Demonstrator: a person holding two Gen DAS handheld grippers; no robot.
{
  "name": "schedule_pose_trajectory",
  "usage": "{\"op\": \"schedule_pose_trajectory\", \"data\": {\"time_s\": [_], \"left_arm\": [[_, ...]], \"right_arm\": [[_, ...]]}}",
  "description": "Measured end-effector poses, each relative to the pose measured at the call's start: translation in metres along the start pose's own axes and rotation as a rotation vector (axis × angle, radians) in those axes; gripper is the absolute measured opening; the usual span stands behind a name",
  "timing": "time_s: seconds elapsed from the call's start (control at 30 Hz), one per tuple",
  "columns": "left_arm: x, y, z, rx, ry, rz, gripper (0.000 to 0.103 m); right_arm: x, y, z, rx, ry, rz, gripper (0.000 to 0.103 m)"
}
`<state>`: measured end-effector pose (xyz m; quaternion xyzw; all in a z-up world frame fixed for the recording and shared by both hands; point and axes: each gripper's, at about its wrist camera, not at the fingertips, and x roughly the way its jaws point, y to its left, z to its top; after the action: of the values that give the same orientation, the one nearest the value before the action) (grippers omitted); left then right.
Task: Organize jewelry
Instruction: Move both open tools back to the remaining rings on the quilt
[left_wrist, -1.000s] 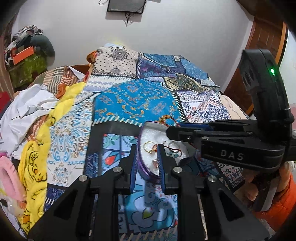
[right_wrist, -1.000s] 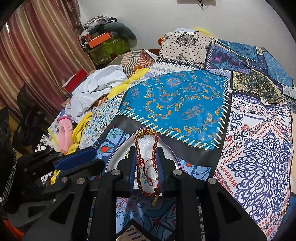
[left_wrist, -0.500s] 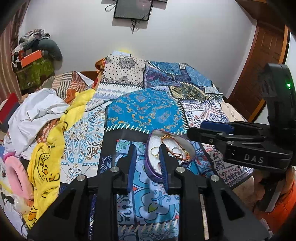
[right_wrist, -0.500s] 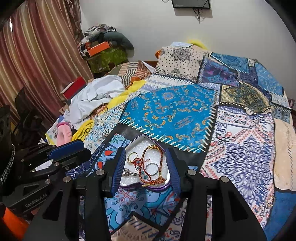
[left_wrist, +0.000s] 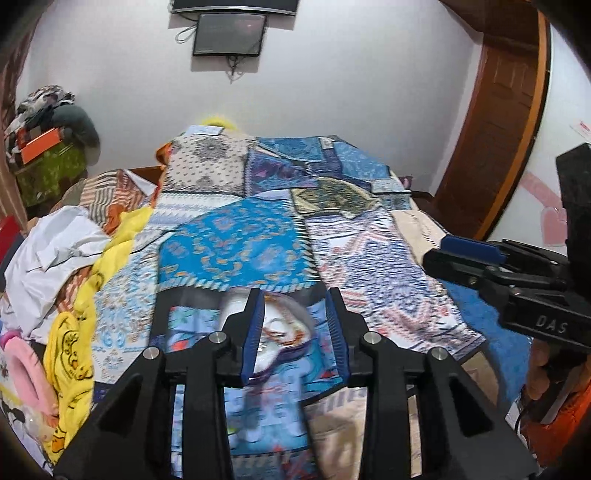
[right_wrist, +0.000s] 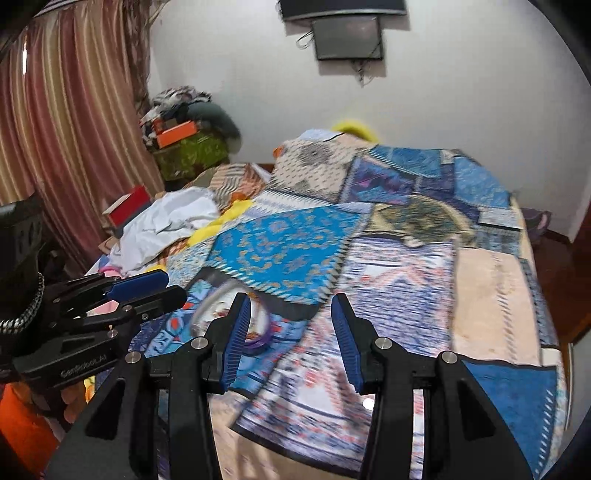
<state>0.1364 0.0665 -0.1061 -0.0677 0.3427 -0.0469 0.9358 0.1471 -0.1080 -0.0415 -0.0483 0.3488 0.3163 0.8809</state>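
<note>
A purple-rimmed heart-shaped jewelry tray (left_wrist: 284, 332) lies on the patterned bedspread and holds a red-orange beaded bracelet (left_wrist: 284, 334) and rings, all blurred. My left gripper (left_wrist: 295, 336) is open and empty, raised above the tray. My right gripper (right_wrist: 291, 339) is open and empty, to the right of the tray (right_wrist: 221, 306), whose purple rim shows by its left finger. Each gripper also shows in the other's view: the right one (left_wrist: 465, 254), the left one (right_wrist: 147, 288).
The patchwork bedspread (left_wrist: 240, 251) covers the bed. White and yellow clothes (left_wrist: 74, 266) and a pink item (left_wrist: 22, 373) are piled along the left. A wooden door (left_wrist: 495, 122) stands at right, a curtain (right_wrist: 66, 129) at left, and a wall screen (left_wrist: 229, 33) behind.
Both grippers have pulled back and up from the tray. The left gripper let go of the tray rim and opened. The right gripper, which dropped the bracelet into the tray, swung right.
</note>
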Motion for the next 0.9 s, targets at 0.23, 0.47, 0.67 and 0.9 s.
{"op": "schedule_pose_trajectory", "data": {"time_s": [0.23, 0.47, 0.67, 0.9], "left_arm": [[0.022, -0.05, 0.008, 0.064, 0.026, -0.059, 0.038], [0.056, -0.09, 0.005, 0.124, 0.104, -0.125, 0.038], [0.081, -0.111, -0.014, 0.164, 0.188, -0.165, 0.038], [0.109, -0.129, -0.032, 0.203, 0.293, -0.24, 0.025]], "right_arm": [[-0.039, -0.058, -0.013, 0.085, -0.05, -0.097, 0.042], [-0.052, -0.104, -0.035, 0.123, -0.018, -0.234, 0.042], [-0.04, -0.127, -0.06, 0.177, 0.054, -0.236, 0.042], [-0.027, -0.132, -0.08, 0.191, 0.11, -0.211, 0.042]]}}
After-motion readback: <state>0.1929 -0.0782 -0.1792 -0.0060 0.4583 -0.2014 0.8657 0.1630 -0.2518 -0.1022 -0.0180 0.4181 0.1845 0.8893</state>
